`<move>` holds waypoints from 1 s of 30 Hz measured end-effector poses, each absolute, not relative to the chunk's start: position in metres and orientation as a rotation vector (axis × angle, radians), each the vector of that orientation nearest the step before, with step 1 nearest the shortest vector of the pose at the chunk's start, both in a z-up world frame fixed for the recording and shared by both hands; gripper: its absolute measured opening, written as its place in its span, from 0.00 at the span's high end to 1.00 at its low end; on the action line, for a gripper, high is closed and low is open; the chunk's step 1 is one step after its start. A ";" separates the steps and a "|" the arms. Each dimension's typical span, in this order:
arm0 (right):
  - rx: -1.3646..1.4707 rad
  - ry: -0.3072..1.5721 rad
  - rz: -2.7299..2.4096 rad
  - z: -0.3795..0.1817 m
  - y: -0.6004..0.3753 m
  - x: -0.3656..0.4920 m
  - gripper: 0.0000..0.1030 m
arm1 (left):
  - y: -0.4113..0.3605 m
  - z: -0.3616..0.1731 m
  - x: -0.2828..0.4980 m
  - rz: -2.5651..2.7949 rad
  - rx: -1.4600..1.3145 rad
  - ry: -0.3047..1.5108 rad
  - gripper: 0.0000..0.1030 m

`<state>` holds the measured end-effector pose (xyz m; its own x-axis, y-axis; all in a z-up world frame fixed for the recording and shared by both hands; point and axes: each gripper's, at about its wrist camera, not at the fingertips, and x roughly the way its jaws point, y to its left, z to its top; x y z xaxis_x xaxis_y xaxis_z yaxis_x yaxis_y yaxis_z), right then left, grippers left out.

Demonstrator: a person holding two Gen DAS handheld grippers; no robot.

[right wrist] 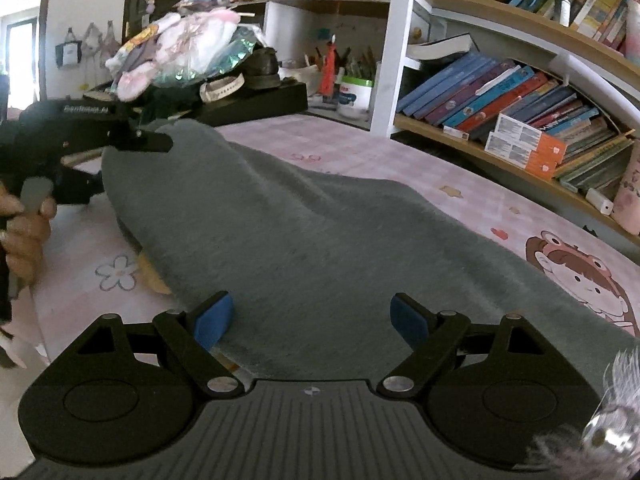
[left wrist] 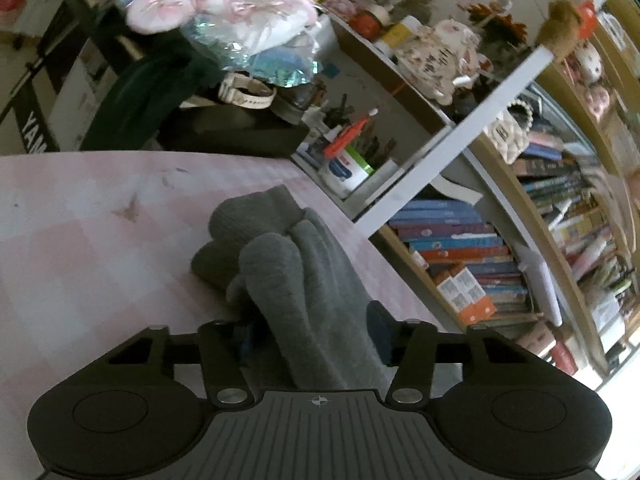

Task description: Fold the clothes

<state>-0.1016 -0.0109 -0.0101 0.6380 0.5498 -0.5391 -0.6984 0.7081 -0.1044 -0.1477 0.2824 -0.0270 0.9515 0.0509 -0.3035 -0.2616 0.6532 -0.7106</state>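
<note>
Left to right across the bench (right wrist: 360, 148), which is covered by a pink checked cloth printed with a flower and a cartoon child; at the far left, a person's hand (right wrist: 24, 228) grips the handle of the left gripper (left wrist: 312, 332), seen from the side in the right wrist view; its fingers are closed on a bunched fold of the grey garment (right wrist: 320, 240), the knitted cloth filling the gap between the blue pads in the left wrist view, one pad (left wrist: 378, 332) showing at the right of the fold; the held part is lifted off the bench and hangs in thick rolls ahead of the fingers.

Centre: the grey garment spreads from that raised corner down across the bench in a broad, sloping sheet, reaching the near edge of the right wrist view; a yellowish item peeks from under its left border, too hidden to name.

Right of centre: the right gripper (right wrist: 312, 320) sits low over the near part of the garment; its fingers are spread wide, the blue pads (right wrist: 214, 318) well apart, with grey cloth lying between and beneath them; whether the pads touch the cloth cannot be told.

Background, behind the bench: a heap of pale clothes (right wrist: 188, 44) on a dark box (right wrist: 256, 100); then a cup of pens (right wrist: 354, 92); at the far right, a bookshelf (right wrist: 520, 100) packed with leaning books.
</note>
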 end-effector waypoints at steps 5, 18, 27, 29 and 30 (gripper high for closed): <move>-0.317 0.505 0.728 -0.012 -0.008 -0.104 0.17 | 0.287 -0.030 -0.147 0.177 -0.893 0.260 0.65; -0.265 0.530 0.728 -0.015 -0.012 -0.105 0.17 | 0.273 -0.005 -0.150 0.006 -0.857 0.105 0.87; -0.214 0.509 0.790 -0.012 -0.029 -0.108 0.17 | 0.187 0.055 -0.149 -0.284 -0.394 0.052 0.87; -0.146 0.528 0.786 -0.009 -0.048 -0.105 0.17 | 0.169 0.058 -0.148 -0.315 -0.313 0.069 0.87; -0.114 0.538 0.777 -0.008 -0.058 -0.104 0.17 | 0.160 0.059 -0.147 -0.332 -0.278 0.081 0.87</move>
<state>-0.1037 -0.0575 -0.0080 0.5861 0.6369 -0.5009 -0.6935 0.7140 0.0964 -0.1475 0.1604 0.0588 0.9425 -0.3326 -0.0325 0.3106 0.9077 -0.2822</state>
